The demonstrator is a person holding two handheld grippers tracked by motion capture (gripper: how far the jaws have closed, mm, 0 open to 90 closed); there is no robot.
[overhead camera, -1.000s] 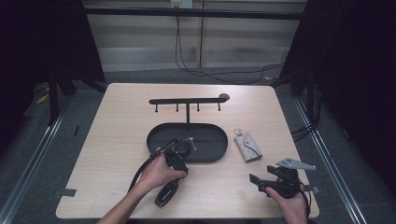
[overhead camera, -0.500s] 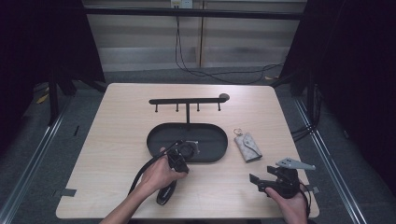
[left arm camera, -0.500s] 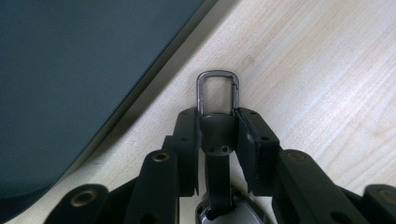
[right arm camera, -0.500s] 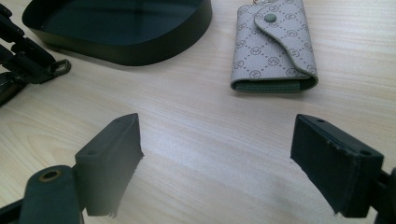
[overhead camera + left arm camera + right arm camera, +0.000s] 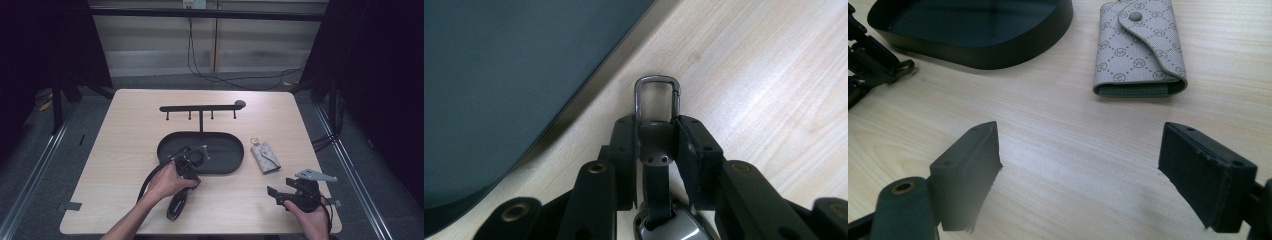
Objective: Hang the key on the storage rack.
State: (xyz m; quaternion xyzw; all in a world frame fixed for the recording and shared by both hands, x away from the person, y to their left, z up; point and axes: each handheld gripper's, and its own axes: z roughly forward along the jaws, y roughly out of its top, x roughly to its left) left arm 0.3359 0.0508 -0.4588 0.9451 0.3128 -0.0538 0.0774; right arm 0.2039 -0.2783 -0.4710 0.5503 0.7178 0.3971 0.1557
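Note:
My left gripper (image 5: 657, 131) is shut on a black strap (image 5: 655, 150) whose grey metal clasp (image 5: 657, 97) sticks out past the jaws, just above the wood. In the high view that left gripper (image 5: 194, 164) is at the near rim of the black oval tray (image 5: 220, 162). The right gripper view shows it at the far left, clasp (image 5: 905, 67) beside the tray wall (image 5: 998, 57). My right gripper (image 5: 1083, 175) stands open over bare table, at the front right in the high view (image 5: 280, 192). A beige patterned key pouch (image 5: 1140, 47) lies ahead of it, snapped closed.
A black rack with several hooks (image 5: 200, 108) rises from the tray's far side. The key pouch (image 5: 265, 157) lies right of the tray. The left gripper's cable (image 5: 150, 180) loops over the table. The table's front edge (image 5: 200, 233) is close to both hands.

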